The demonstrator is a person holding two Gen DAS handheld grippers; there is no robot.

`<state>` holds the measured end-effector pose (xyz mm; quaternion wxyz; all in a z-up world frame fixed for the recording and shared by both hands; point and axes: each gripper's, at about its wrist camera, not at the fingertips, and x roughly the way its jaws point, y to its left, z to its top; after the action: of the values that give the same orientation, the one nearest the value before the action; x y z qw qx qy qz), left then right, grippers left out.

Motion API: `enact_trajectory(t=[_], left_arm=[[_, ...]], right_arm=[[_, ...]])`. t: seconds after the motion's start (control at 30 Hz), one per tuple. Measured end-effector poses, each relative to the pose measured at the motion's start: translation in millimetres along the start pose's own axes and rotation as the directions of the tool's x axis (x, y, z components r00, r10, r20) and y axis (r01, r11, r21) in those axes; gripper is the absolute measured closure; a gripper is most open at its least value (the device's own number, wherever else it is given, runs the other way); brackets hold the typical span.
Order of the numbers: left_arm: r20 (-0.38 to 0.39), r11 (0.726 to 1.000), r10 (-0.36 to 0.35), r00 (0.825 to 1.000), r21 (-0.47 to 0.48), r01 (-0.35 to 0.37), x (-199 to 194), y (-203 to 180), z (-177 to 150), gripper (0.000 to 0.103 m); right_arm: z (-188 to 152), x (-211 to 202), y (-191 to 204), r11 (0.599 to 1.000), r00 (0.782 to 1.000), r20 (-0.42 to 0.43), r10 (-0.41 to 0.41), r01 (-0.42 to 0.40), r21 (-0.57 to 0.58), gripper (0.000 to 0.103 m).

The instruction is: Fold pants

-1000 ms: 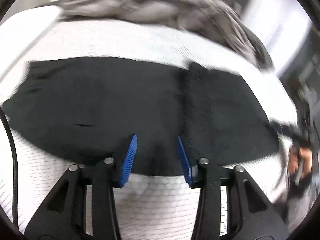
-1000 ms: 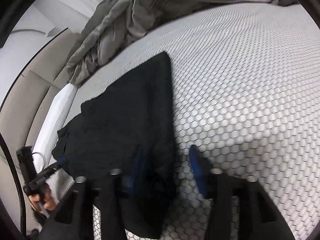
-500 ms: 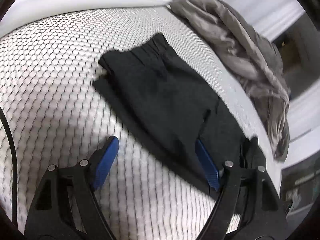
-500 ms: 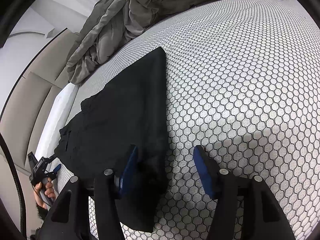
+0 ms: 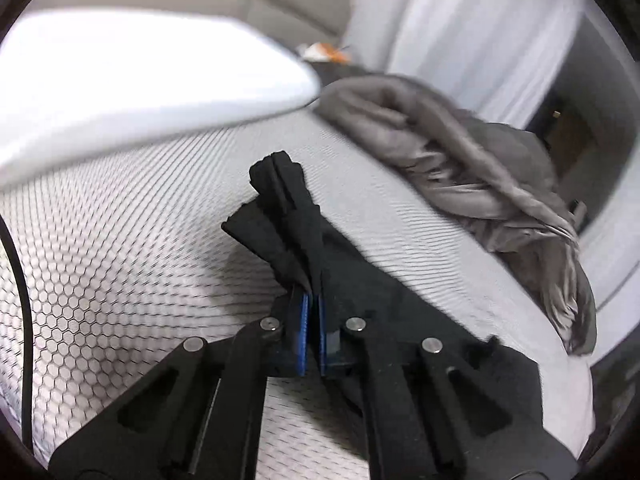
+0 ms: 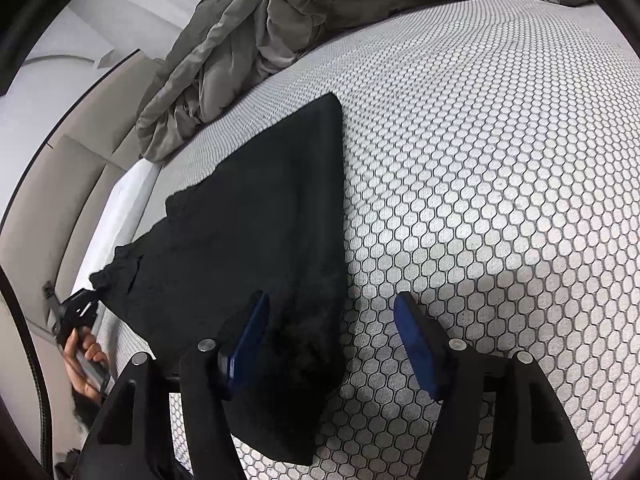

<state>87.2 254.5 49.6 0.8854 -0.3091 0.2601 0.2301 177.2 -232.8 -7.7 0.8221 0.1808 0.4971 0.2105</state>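
**Left tool pinches the waistband, right tool spread over the hem end**

Looking along the left gripper [image 5: 312, 326], the blue pads are pressed together on a bunched fold of the black pants [image 5: 296, 216], with the gathered waistband end sticking up beyond the tips and lifted off the bed. That close grip shows only here. This view also takes in a white pillow [image 5: 132, 92] at the head of the bed and pale curtains [image 5: 472, 28] behind, all of it blurred.

The right-hand view gives the whole garment instead. The pants [image 6: 256, 216] lie flat across the mattress [image 6: 480, 168], a long dark shape with one straight, clean edge on the right and a ragged, puckered corner at the far left, where the left gripper [image 6: 86, 300] and the hand [image 6: 82, 360] holding it are seen small near the bed's edge. The right gripper [image 6: 332, 336] has its jaws parted and opening; its left pad sits over the near end of the cloth, its right pad over bare mattress, and neither presses on the fabric.

The cloth is matte black, slightly fuzzy at the near end.

A crumpled grey blanket [image 6: 256, 40] is heaped along the far side, well apart from the pants. To the right of the straight edge the honeycomb-patterned mattress lies wide and bare.
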Motion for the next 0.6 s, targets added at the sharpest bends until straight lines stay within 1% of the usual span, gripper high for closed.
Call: enact_trajectory(t=[0.1, 0.17, 0.2, 0.27, 0.3, 0.33, 0.37, 0.43, 0.47, 0.5, 0.53, 0.57, 0.6], left_arm=[[0.045, 0.995, -0.084, 0.995, 0.05, 0.082, -23.8, -46.6, -3.5, 0.102], [0.054, 0.985, -0.145, 0.988, 0.106, 0.138, -39.9, -89.3, -8.6, 0.102], [0.046, 0.976, -0.179, 0.983, 0.137, 0.171, -48.4, -110.7, -14.3, 0.102], [0.024, 0.948, -0.25, 0.968, 0.207, 0.24, -63.8, -156.2, -29.3, 0.102], [-0.003, 0.927, -0.291, 0.957, 0.249, 0.282, -71.4, -180.8, -40.4, 0.102], [-0.032, 0.901, -0.335, 0.942, 0.281, 0.33, -78.1, -204.7, -52.5, 0.102], [-0.06, 0.879, -0.366, 0.929, 0.306, 0.366, -80.9, -222.4, -62.6, 0.102], [-0.148, 0.811, -0.438, 0.887, 0.36, 0.461, -88.0, -265.6, -91.5, 0.101], [-0.19, 0.783, -0.458, 0.868, 0.376, 0.496, -89.2, -282.3, -104.3, 0.101], [-0.237, 0.753, -0.477, 0.846, 0.386, 0.533, -91.9, -298.4, -119.9, 0.101], [-0.3, 0.718, -0.478, 0.826, 0.408, 0.564, -90.5, -316.0, -141.5, 0.1], [-0.376, 0.675, -0.464, 0.802, 0.437, 0.595, -86.0, -332.4, -165.6, 0.097], [-0.464, 0.625, -0.422, 0.779, 0.474, 0.62, -77.3, -347.5, -188.9, 0.085]], right_arm=[[2.5, -8.5, -1.6, 1.0, 1.0, 0.022, 0.003, -0.003, 0.008, 0.037], [4.6, -14.3, -2.8, 1.0, 0.999, 0.038, 0.012, -0.013, 0.017, 0.037], [5.6, -16.7, -3.3, 1.0, 0.999, 0.045, 0.014, -0.015, 0.025, 0.037], [7.8, -21.6, -5.1, 0.999, 0.998, 0.059, 0.028, -0.031, 0.044, 0.037], [8.6, -24.5, -6.7, 0.997, 0.997, 0.066, 0.04, -0.044, 0.057, 0.037], [9.5, -26.2, -7.2, 0.997, 0.997, 0.068, 0.046, -0.051, 0.063, 0.037], [10.0, -28.1, -7.6, 0.996, 0.996, 0.072, 0.052, -0.057, 0.066, 0.037], [10.9, -33.4, -10.0, 0.997, 0.995, 0.082, 0.05, -0.055, 0.058, 0.037], [11.8, -36.2, -11.6, 0.997, 0.995, 0.087, 0.048, -0.053, 0.052, 0.037], [12.1, -39.2, -14.5, 0.997, 0.995, 0.093, 0.046, -0.051, 0.051, 0.037], [12.4, -42.7, -17.9, 0.997, 0.994, 0.102, 0.041, -0.046, 0.053, 0.037], [13.2, -47.4, -23.6, 0.997, 0.993, 0.114, 0.03, -0.037, 0.064, 0.037], [13.3, -50.9, -28.3, 0.997, 0.992, 0.122, 0.024, -0.034, 0.075, 0.037]])
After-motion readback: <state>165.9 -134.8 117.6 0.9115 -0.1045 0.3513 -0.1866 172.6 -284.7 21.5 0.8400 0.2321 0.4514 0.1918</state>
